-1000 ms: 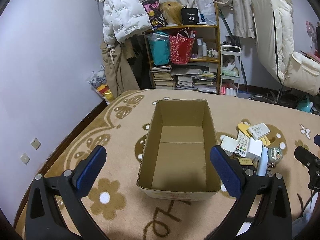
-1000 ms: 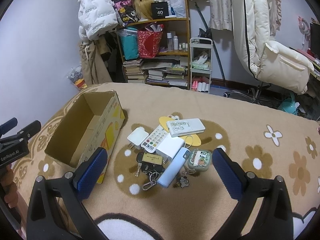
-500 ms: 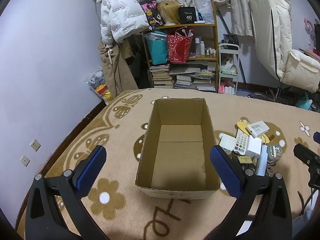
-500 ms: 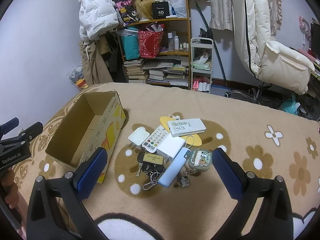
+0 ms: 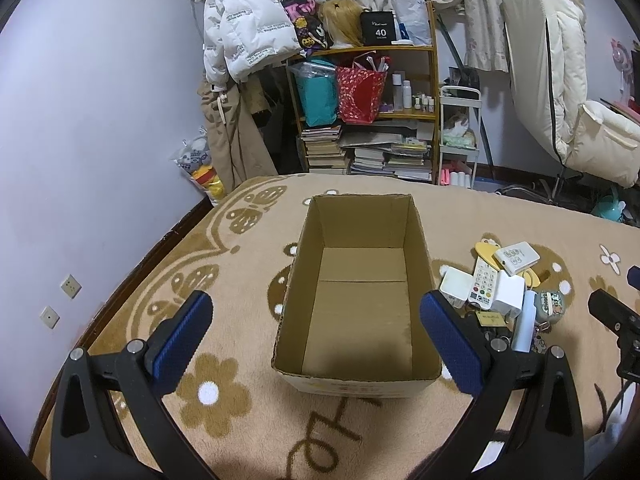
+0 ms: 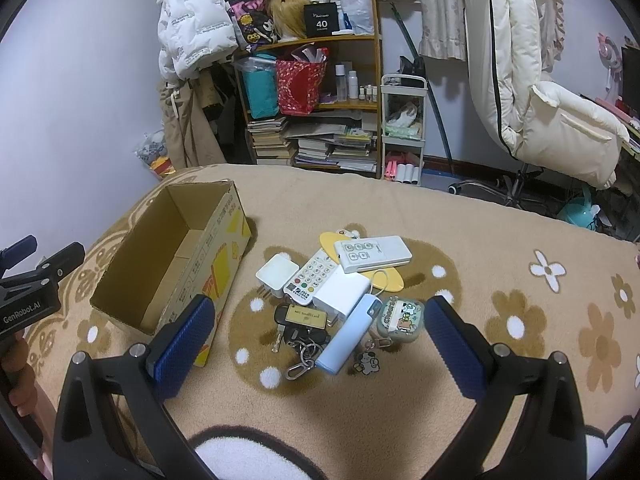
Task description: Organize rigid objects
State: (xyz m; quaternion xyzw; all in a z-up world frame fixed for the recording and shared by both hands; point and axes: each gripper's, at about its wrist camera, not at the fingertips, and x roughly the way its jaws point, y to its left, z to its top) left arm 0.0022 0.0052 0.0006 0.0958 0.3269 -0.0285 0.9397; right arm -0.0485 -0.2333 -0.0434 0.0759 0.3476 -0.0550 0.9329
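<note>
Left wrist: left gripper point(image 5: 314, 334) spread wide over bare cardboard box point(image 5: 357, 380) floor
Right wrist only: keys point(image 6: 298, 338) beside blue power bank point(image 6: 348, 334); right gripper point(image 6: 320, 340) unclenched, holding nothing

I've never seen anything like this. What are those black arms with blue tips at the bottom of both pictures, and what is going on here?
There is no robot here: a person holds a two-finger gripper in each hand, and each gripper carries a wide-angle camera that looks out along its fingers. One picture comes from the left gripper, the other from the right gripper. The blue tips are the finger pads. Both grippers are open and hold nothing.

They hover over a tan flowered blanket. The left one faces an empty cardboard box. The right one faces a small pile beside that box: a white remote, a keypad device, a white charger cube, a pale blue power bank, keys with a tag and a small cartoon case. The pile is probably meant to go into the box.
</note>
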